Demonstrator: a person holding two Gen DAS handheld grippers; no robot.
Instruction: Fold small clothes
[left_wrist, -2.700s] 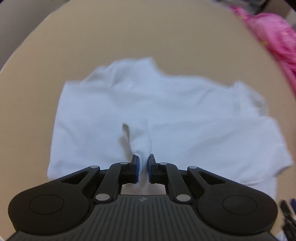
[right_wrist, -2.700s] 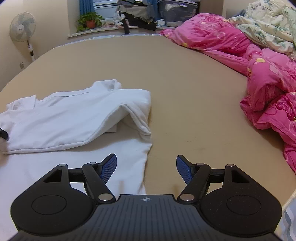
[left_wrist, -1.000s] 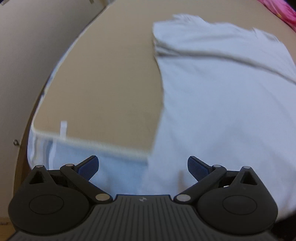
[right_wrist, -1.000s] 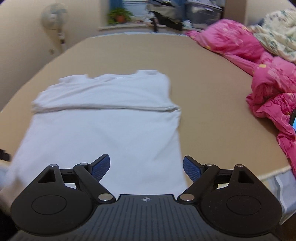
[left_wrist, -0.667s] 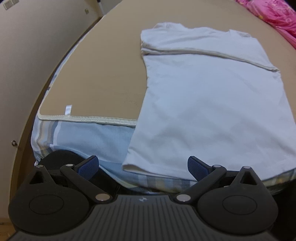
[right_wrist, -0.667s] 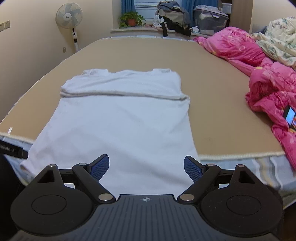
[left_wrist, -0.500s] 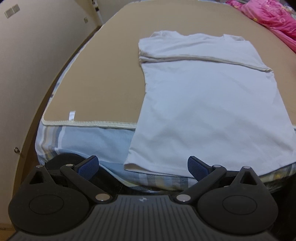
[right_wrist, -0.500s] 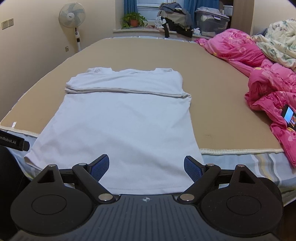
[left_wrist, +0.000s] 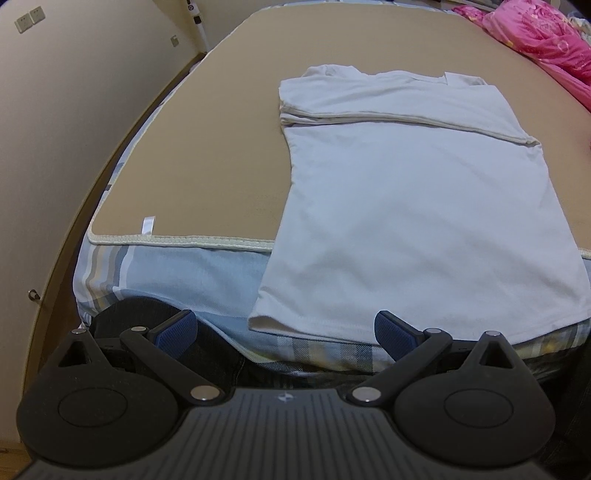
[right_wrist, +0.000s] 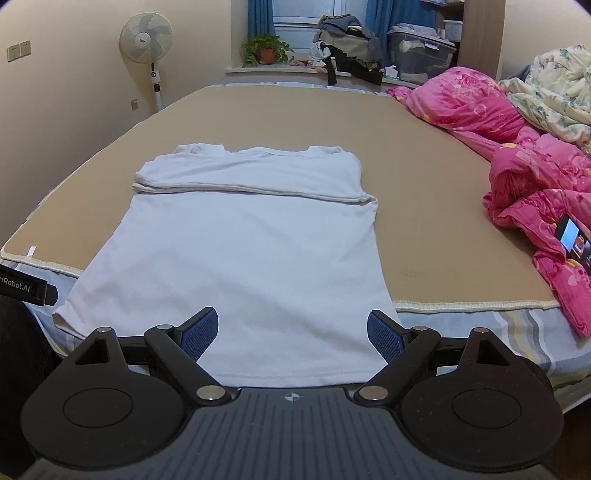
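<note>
Both tools spread, L tool (left_wrist: 283, 328), R tool (right_wrist: 291, 330), white tee (right_wrist: 240, 258) flat, fan (right_wrist: 146, 35) in R view only.

The white knit cotton-like T-shirt (right_wrist: 236, 258) looks soft and matt, with a stitched hem. The tan bed mat (right_wrist: 424, 206) under it is smooth and dull, edged in cream braided cloth. The pink quilted cloth duvet (right_wrist: 532, 177) has a faint sheen. Both black plastic grippers (left_wrist: 284, 328) (right_wrist: 291, 332) look matt, with textured blue pads (right_wrist: 201, 332) and shiny metal rivets.
</note>
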